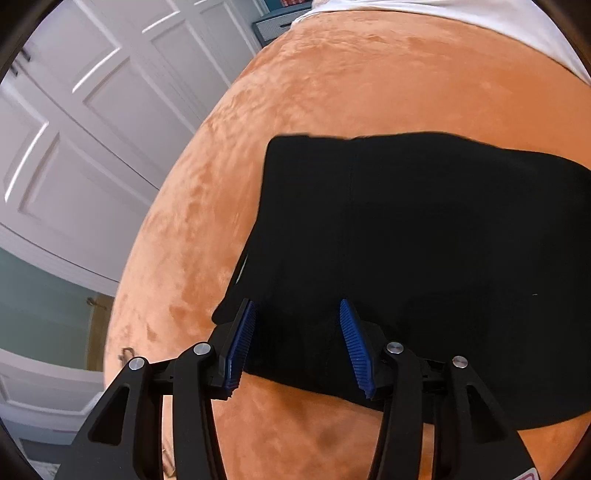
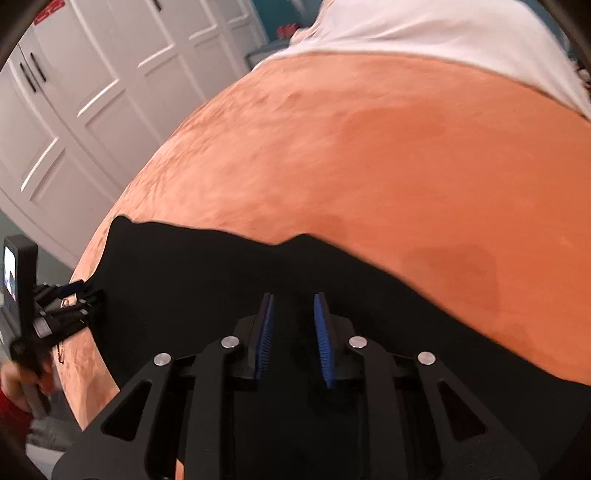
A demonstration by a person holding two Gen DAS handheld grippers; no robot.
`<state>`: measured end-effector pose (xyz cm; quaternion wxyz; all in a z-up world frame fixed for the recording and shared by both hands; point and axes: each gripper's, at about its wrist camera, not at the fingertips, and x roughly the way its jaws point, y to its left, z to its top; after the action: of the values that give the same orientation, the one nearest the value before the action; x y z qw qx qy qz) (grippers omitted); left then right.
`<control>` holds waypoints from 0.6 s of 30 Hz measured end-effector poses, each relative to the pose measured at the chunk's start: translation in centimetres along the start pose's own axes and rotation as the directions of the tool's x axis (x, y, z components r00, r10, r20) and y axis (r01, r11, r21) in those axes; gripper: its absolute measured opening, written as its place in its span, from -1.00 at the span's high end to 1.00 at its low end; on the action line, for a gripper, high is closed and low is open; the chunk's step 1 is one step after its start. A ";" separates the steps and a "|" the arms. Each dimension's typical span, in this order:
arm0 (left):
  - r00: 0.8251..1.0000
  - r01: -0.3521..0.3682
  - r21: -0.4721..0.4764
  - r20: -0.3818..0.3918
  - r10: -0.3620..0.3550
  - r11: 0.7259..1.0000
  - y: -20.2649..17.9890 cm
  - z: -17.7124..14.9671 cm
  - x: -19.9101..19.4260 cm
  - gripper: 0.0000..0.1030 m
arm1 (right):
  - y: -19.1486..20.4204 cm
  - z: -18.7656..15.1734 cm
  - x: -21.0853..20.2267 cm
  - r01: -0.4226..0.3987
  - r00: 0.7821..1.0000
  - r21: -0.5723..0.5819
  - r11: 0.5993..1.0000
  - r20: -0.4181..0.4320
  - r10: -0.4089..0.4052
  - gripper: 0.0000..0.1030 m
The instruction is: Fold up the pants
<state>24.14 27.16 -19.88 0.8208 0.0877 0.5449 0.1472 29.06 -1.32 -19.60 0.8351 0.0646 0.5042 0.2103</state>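
On an orange bedspread (image 1: 332,92) lie black pants (image 1: 424,240), folded into a flat, thick block with a straight far edge and a squared far-left corner. Their fabric is so dark that seams and layers barely show (one faint vertical line runs down the left part).

From the left wrist view, the left gripper (image 1: 297,343) hangs over the near-left end of the pants with its blue pads (image 1: 240,339) standing well apart and nothing pinched between them; the cloth lies below the gap. White panelled doors (image 1: 92,129) fill the left side, and a white sheet (image 1: 480,22) crosses the far right of the bed.

Only the right wrist view shows both tools at once. The right gripper (image 2: 293,332) hovers over the pants (image 2: 221,295) with a narrow gap between its pads, gripping nothing. At the far left edge the left gripper (image 2: 79,295) meets the end of the pants, held by a hand (image 2: 18,376) with a red sleeve (image 2: 11,417).

This view is motion-blurred, and the pants run out of frame at the bottom and right. Whether the right pads touch the cloth is hard to tell.
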 end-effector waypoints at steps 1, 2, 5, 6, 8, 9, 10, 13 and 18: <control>1.000 -0.004 -0.005 0.010 0.004 1.000 0.5 -0.1 0.1 -0.20 | 0.3 0.4 1.4 0.015 1.000 0.000 1.000 -0.015 -0.015 0.60; 1.000 -0.017 -0.001 0.021 0.017 1.000 0.7 -0.2 0.2 -0.27 | -0.2 1.1 3.2 0.035 0.999 0.019 0.999 -0.032 -0.034 0.63; 0.999 -0.010 0.006 0.042 0.009 1.000 0.9 -0.5 0.4 -0.36 | -0.2 2.5 5.1 0.059 0.998 0.055 0.997 -0.034 -0.058 0.66; 0.999 0.005 0.003 0.044 -0.005 1.000 1.2 -0.5 0.4 -0.36 | 0.3 3.1 4.5 0.069 0.997 0.049 0.996 -0.017 -0.069 0.61; 0.998 0.025 -0.009 0.052 -0.024 1.000 1.8 -0.3 0.6 -0.36 | 1.1 3.2 2.7 0.031 0.999 0.052 0.998 0.039 -0.033 0.61; 0.998 0.033 -0.017 0.054 -0.032 0.999 2.0 -0.4 0.6 -0.36 | 1.2 3.1 1.7 0.037 0.997 0.054 0.998 0.071 -0.041 0.61; 0.997 0.044 -0.030 0.057 -0.042 0.999 2.3 -0.5 0.6 -0.35 | 1.5 3.2 1.6 0.058 0.995 0.051 0.997 0.079 -0.062 0.61; 0.997 0.025 -0.076 0.076 -0.019 0.997 3.3 -0.5 -0.1 -0.29 | 0.8 2.6 4.5 0.122 0.992 0.034 0.992 -0.044 -0.121 0.66; 0.999 0.002 -0.118 0.040 0.002 0.993 6.2 -0.2 0.6 -0.32 | 3.3 2.6 1.9 0.062 0.995 0.016 0.998 0.076 -0.063 0.63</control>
<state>23.25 33.16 -18.60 0.8354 0.0420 0.5185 0.1774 31.11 2.71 -18.80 0.8596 0.0624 0.4749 0.1778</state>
